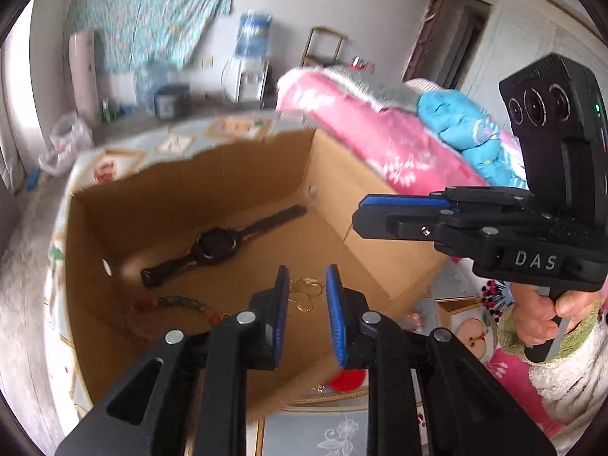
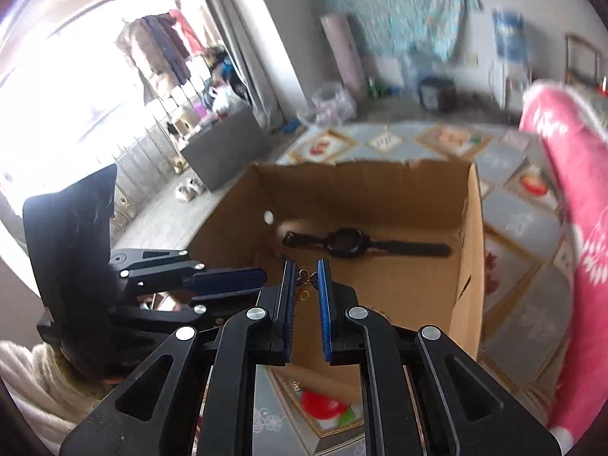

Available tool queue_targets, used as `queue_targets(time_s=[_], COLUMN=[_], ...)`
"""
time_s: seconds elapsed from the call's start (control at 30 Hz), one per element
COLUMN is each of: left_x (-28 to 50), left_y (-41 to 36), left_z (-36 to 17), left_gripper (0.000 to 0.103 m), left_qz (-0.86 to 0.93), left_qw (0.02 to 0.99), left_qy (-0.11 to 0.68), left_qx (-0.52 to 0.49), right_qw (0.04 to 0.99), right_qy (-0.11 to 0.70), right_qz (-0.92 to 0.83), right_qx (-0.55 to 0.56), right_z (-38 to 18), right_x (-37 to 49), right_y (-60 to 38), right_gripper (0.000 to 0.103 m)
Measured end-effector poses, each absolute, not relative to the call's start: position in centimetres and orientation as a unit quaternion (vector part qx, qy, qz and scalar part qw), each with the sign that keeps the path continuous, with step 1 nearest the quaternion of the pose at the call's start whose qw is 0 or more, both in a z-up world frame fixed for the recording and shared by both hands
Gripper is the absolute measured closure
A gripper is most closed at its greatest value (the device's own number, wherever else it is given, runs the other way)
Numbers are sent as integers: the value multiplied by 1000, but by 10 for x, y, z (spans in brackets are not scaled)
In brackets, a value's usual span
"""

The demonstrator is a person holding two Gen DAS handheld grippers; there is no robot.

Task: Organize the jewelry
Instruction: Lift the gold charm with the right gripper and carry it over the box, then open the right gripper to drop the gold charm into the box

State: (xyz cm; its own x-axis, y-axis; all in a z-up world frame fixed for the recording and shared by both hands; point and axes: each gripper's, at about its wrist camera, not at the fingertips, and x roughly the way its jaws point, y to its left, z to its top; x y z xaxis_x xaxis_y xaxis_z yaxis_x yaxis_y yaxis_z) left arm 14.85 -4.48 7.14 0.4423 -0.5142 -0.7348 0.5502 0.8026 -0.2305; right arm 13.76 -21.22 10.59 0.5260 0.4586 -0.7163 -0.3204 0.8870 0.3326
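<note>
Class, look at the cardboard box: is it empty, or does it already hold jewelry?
Not empty. On the box floor lie a black watch, a beaded bracelet and a gold chain.

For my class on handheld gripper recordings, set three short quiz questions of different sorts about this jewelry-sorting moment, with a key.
1. True or false: the black watch lies flat on the floor of the cardboard box.
2. Multiple choice: what shows between the fingers of the right gripper in its own wrist view? A) a small butterfly-shaped ornament B) a red bead bracelet C) a coin
3. Fill in: besides the watch, the left wrist view shows a gold chain and a colored ____ bracelet in the box, ahead of the left gripper.

Key: 1 true; 2 A, the butterfly ornament; 3 bead.
</note>
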Motion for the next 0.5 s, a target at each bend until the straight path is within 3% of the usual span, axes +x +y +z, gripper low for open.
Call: queue_targets(time_s=[0.27, 0.4, 0.5], left_x=[182, 182, 181], left_y=[-54, -49, -44], left_z=[47, 45, 50], left_gripper=[83, 72, 71], left_qz=[-305, -304, -302], left_qw=[819, 821, 829], left_qy=[486, 483, 471], left_qx=[-1, -8, -13], right_qw=[848, 856, 864], right_qy=[481, 466, 452], right_qz=[206, 203, 197], right_qx=[83, 95, 97], right_z=[80, 82, 84], right_x=[175, 179, 182], right_y=[-215, -220, -229], right_gripper=[88, 84, 82])
